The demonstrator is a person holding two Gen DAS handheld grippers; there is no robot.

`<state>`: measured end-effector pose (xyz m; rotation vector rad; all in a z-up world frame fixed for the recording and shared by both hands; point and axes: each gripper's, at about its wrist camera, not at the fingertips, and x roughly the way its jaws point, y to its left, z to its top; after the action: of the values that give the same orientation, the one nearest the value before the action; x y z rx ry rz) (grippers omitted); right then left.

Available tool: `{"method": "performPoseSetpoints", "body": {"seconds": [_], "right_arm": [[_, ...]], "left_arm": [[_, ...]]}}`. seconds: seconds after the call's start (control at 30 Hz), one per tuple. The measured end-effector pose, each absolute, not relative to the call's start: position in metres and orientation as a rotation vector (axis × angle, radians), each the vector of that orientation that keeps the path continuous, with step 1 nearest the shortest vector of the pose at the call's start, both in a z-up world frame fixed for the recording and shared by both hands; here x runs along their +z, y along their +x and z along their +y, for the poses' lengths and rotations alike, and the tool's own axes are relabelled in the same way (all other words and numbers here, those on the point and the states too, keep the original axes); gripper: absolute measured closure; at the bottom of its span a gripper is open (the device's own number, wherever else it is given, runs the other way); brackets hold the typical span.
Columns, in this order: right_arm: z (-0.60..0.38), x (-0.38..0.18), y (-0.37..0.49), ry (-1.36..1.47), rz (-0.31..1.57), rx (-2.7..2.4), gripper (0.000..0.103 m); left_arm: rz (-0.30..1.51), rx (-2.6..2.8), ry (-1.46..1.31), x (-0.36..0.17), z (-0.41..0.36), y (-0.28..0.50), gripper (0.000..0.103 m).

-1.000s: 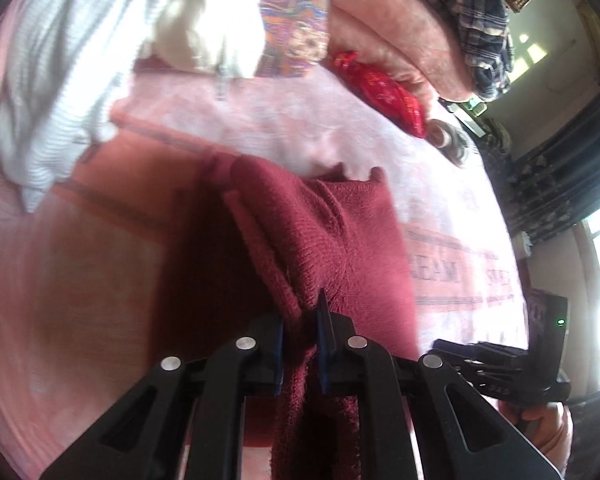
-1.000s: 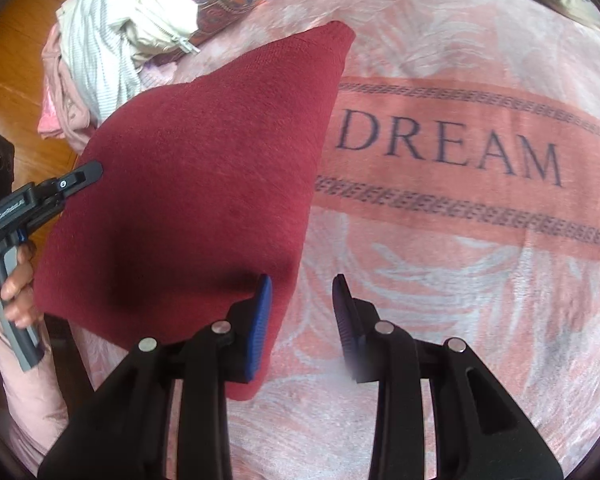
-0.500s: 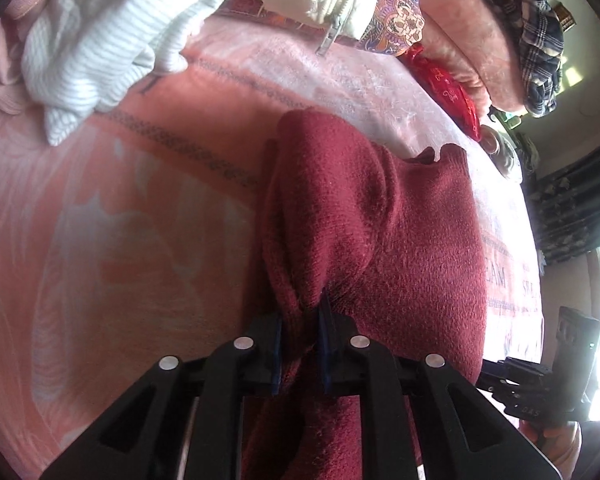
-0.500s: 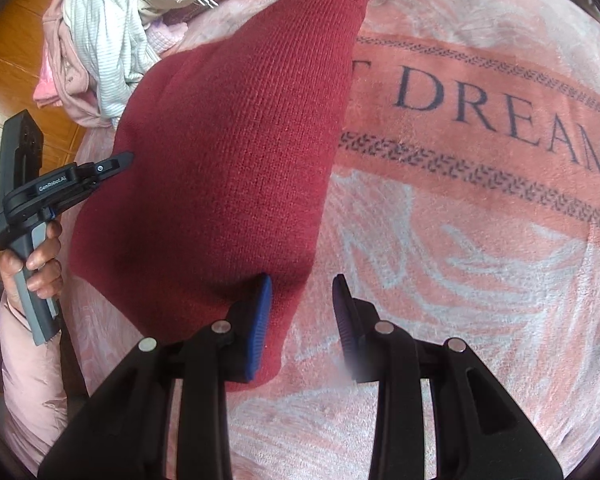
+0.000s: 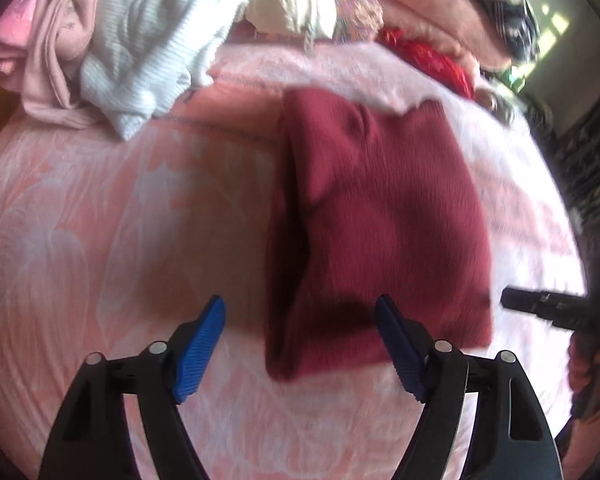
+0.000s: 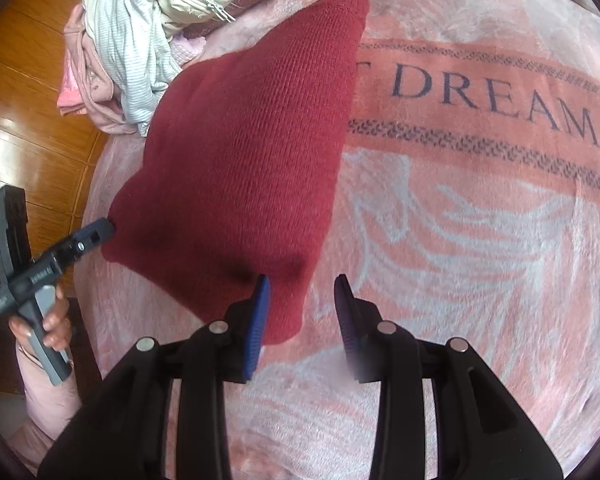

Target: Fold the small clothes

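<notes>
I reckon the fold on the sweater (image 5: pixel 380 216) is laid, so the job now is to tidy it: I would press the doubled left edge flat and square the near hem before any next fold, moving slowly so the knit does not drag on the blanket (image 5: pixel 100 240). The sweater lies folded on the blanket, in the middle, with the clothes pile (image 5: pixel 132 40) far and to the left, apart from it.

My left gripper (image 5: pixel 300 344) is spread wide and holds nothing; its fingers straddle the sweater's near edge from above, and I cannot tell whether they touch it. My right gripper (image 6: pixel 302 320) is parted less widely and is also empty. Its left finger (image 6: pixel 256 320) sits over the sweater's near right corner, the other over bare blanket.
</notes>
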<state>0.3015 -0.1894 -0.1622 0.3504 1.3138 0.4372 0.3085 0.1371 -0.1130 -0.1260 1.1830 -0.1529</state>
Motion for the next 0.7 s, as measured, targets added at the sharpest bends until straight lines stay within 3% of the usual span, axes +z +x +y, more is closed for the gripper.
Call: {"method": "performPoseSetpoints", "body": {"seconds": [0.1, 0.13, 0.17, 0.23, 0.43, 0.7], "right_arm": [[-0.185, -0.171, 0.299, 0.370, 1.332, 0.447, 0.069], [-0.183, -0.173, 0.298, 0.373, 1.333, 0.449, 0.069], [-0.182, -0.174, 0.297, 0.374, 1.332, 0.450, 0.069], [-0.182, -0.173, 0.297, 0.380, 1.331, 0.450, 0.069], [-0.189, -0.160, 0.286, 0.356, 1.307, 0.467, 0.067], [-0.169, -0.177, 0.296, 0.380, 1.337, 0.481, 0.061]], "left_arm": [[1.206, -0.127, -0.133, -0.125, 0.136, 0.307, 0.025], [1.217, -0.127, -0.168, -0.132, 0.138, 0.309, 0.032], [1.217, -0.133, -0.191, -0.135, 0.140, 0.309, 0.057], [1.234, -0.135, -0.227, -0.143, 0.143, 0.310, 0.089], [1.166, -0.148, -0.323, -0.121, 0.172, 0.308, 0.093], [1.197, -0.117, -0.255, -0.153, 0.166, 0.306, 0.090]]}}
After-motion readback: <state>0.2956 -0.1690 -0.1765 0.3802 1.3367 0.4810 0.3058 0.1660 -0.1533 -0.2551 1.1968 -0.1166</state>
